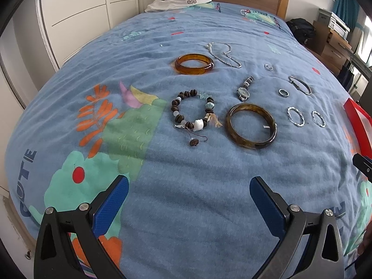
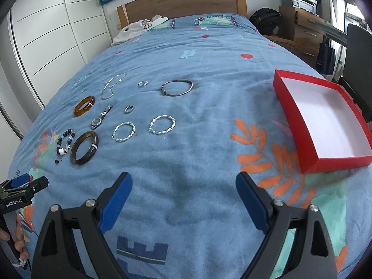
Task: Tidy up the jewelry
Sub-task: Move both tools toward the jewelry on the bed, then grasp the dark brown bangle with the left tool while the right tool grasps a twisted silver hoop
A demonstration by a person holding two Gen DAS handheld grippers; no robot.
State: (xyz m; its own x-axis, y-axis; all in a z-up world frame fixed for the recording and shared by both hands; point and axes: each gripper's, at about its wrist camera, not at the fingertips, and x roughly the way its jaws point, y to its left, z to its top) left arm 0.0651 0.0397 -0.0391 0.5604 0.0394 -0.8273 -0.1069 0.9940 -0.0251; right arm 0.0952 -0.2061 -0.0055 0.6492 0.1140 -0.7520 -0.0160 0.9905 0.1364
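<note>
Jewelry lies spread on the blue bedspread (image 1: 186, 174). I see an amber bangle (image 1: 194, 64) (image 2: 84, 106), a dark brown bangle (image 1: 251, 125) (image 2: 84, 147), a beaded bracelet (image 1: 193, 110) (image 2: 65, 143), a wristwatch (image 1: 244, 88) (image 2: 101, 117), a silver chain (image 1: 223, 54) (image 2: 112, 84), two twisted silver bracelets (image 2: 124, 131) (image 2: 162, 124), a thin silver bangle (image 1: 300, 85) (image 2: 177, 88) and small rings (image 1: 283, 92) (image 2: 129, 109). An empty red box (image 2: 290, 97) sits at right. My left gripper (image 1: 188, 194) and right gripper (image 2: 183, 189) are both open and empty, above the bedspread short of the jewelry.
A white garment (image 2: 139, 29) lies by the wooden headboard (image 2: 181, 0). White wardrobe doors (image 2: 46, 34) stand at left. A wooden dresser (image 2: 300, 32), a black bag (image 2: 266, 21) and a dark chair (image 2: 358, 53) stand at right of the bed.
</note>
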